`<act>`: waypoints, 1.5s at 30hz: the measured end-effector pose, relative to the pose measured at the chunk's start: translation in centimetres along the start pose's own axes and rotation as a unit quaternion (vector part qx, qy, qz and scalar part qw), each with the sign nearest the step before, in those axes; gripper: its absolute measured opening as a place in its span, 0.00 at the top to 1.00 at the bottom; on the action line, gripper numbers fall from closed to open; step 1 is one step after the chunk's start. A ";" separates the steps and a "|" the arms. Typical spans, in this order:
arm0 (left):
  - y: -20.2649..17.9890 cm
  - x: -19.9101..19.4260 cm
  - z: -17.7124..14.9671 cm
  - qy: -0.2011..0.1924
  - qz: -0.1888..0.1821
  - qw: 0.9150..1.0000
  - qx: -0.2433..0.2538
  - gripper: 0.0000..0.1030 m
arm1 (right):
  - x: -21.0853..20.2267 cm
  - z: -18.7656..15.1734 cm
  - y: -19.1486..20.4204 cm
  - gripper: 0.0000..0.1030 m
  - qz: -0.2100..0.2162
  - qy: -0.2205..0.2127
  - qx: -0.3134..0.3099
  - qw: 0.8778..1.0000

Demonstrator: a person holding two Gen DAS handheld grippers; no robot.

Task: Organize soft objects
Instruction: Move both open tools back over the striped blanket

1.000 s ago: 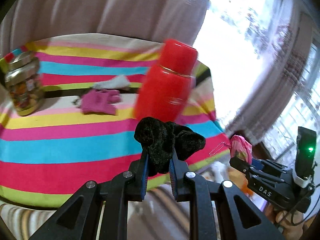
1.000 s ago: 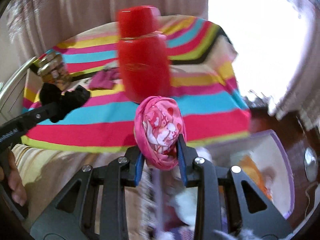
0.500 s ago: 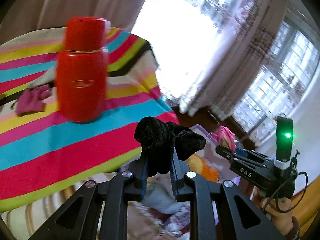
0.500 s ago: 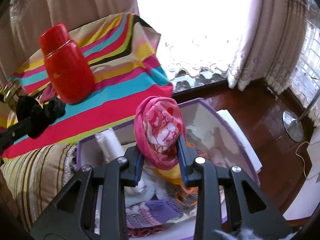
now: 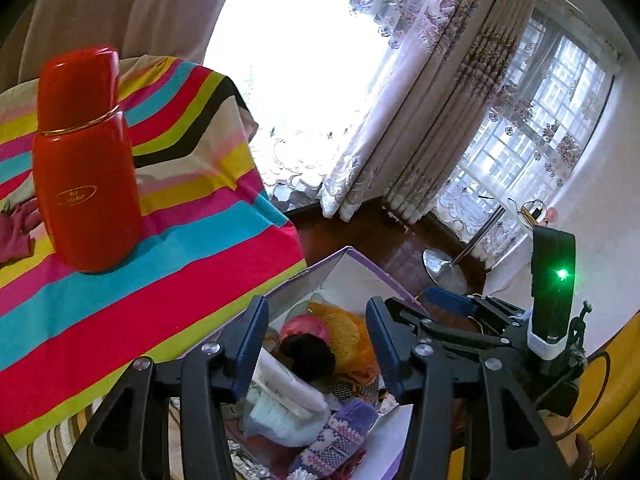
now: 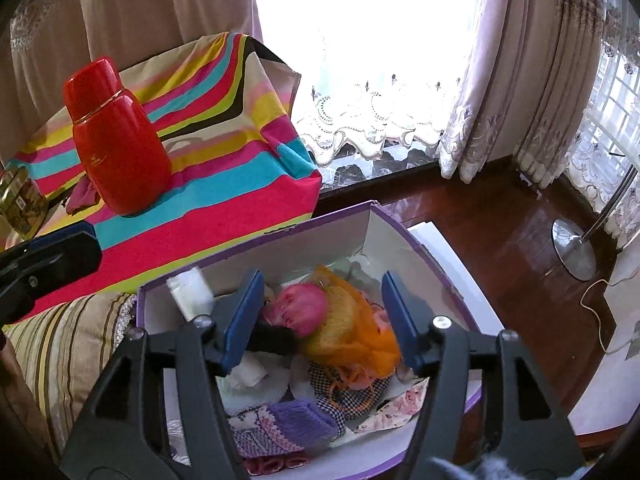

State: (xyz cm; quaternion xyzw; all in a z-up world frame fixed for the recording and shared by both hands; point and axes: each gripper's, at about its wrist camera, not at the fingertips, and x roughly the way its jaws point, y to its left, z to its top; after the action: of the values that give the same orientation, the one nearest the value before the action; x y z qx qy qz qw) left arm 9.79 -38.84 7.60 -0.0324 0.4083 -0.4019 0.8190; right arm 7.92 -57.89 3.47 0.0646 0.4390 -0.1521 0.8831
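Note:
My left gripper and right gripper both hang over a purple-edged white box, jaws opening, nothing between the pads. Below them in the box lie the black velvet scrunchie and, touching it, the pink patterned scrunchie, against an orange-yellow knit piece. The left wrist view shows the right gripper over the box's right side. In the right wrist view the left gripper enters from the left edge.
A red thermos stands on the striped tablecloth left of the box, with a pink glove and a jar behind it. Several knits and cloths fill the box. A striped cushion adjoins it; a lamp base is on the floor.
Both grippers swung from the table to above the box, then opened. The black scrunchie and the pink scrunchie left the jaws and now lie in the box.

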 end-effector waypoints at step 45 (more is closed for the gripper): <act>25.5 -11.2 -3.0 -0.056 0.158 0.973 -0.162 0.50 | 1.3 0.3 25.4 0.32 0.130 0.030 -0.209 0.969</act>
State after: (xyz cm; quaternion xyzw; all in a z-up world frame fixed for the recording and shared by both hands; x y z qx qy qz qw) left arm 19.94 -13.16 3.11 -0.1219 0.4211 -0.1938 0.8777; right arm 17.15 -34.21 2.07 -0.0604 0.4756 0.0616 0.8754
